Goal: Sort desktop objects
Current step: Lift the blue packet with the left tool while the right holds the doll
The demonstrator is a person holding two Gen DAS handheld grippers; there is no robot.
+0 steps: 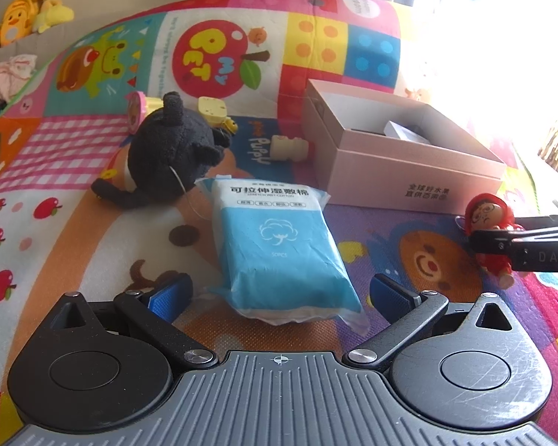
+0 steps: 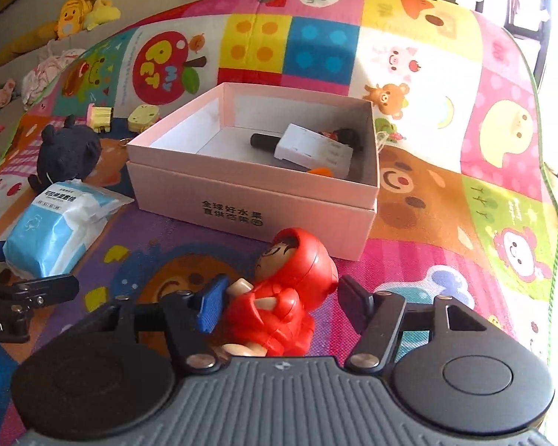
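While its lid is off, pink box (image 2: 241, 200) holds a white carton (image 2: 312, 146).

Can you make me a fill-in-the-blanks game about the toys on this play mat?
1. The figurine between the right gripper's fingers wears a hooded coat coloured ____.
2. The open box on the mat is coloured ____.
3. The cotton pad pack in front of the left gripper is white and ____.
4. The plush toy beside that pack is coloured ____.

Missing words: red; pink; blue; black
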